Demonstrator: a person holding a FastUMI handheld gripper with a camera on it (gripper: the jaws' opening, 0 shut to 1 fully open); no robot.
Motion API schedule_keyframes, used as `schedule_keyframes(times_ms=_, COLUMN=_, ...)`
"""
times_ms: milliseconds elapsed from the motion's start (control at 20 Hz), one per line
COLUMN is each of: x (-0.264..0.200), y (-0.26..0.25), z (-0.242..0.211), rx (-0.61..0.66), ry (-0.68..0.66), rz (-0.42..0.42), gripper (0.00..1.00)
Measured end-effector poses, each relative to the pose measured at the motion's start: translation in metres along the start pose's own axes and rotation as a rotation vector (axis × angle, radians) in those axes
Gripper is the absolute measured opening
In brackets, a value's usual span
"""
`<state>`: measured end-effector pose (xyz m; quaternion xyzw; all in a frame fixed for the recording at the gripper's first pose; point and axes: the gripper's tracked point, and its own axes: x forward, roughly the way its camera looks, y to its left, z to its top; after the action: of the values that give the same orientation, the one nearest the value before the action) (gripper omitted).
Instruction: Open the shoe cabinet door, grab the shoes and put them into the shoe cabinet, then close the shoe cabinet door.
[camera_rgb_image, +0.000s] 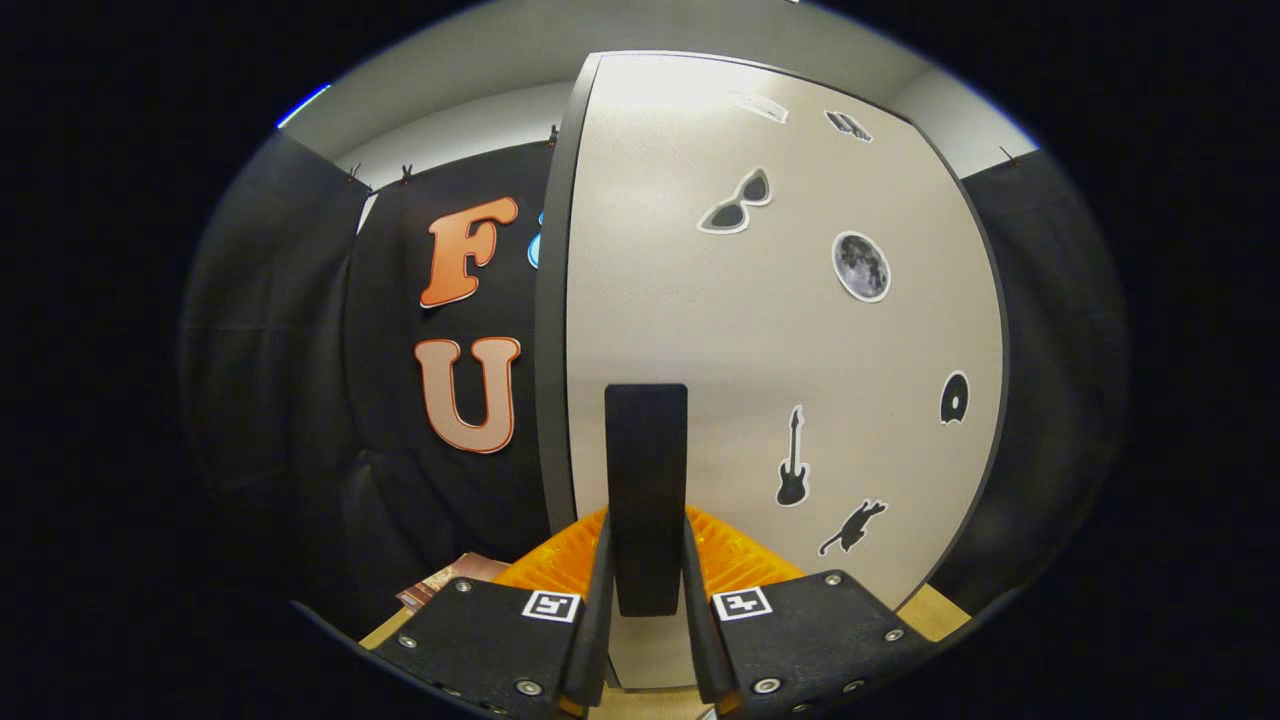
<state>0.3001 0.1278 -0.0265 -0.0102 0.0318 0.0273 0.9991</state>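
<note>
Presently, the black door handle (646, 480) of the shoe cabinet door (780, 350) is clamped between both fingers of the gripper (646, 560).

the gripper (646, 600) has two flat black blocks, one on each side. each block has shiny round screws at its corners and a small white square tag with a black pattern on top.

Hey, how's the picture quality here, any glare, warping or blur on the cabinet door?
Gripper view: fisheye warping bows the cabinet door edges outward; bright glare washes out its top, fading one sticker; the other stickers stay sharp; the gripper is shut on the dark handle, which is crisp.
</note>
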Motion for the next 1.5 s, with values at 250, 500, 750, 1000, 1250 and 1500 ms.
schedule_keyframes(times_ms=250, x=-0.028, y=-0.006, z=-0.001, rx=-0.006, ry=-0.013, rz=0.023, gripper=0.34)
schedule_keyframes(times_ms=500, x=-0.065, y=-0.018, z=0.001, rx=-0.011, ry=-0.009, rz=0.052, gripper=0.34)
schedule_keyframes(times_ms=750, x=-0.093, y=-0.033, z=0.001, rx=-0.005, ry=-0.006, rz=0.076, gripper=0.34)
schedule_keyframes(times_ms=1000, x=-0.111, y=-0.047, z=0.0, rx=0.012, ry=-0.008, rz=0.106, gripper=0.31)
schedule_keyframes(times_ms=1250, x=-0.133, y=-0.067, z=0.0, rx=0.04, ry=-0.015, rz=0.117, gripper=0.3)
schedule_keyframes(times_ms=1500, x=-0.158, y=-0.092, z=0.0, rx=0.057, ry=-0.015, rz=0.111, gripper=0.29)
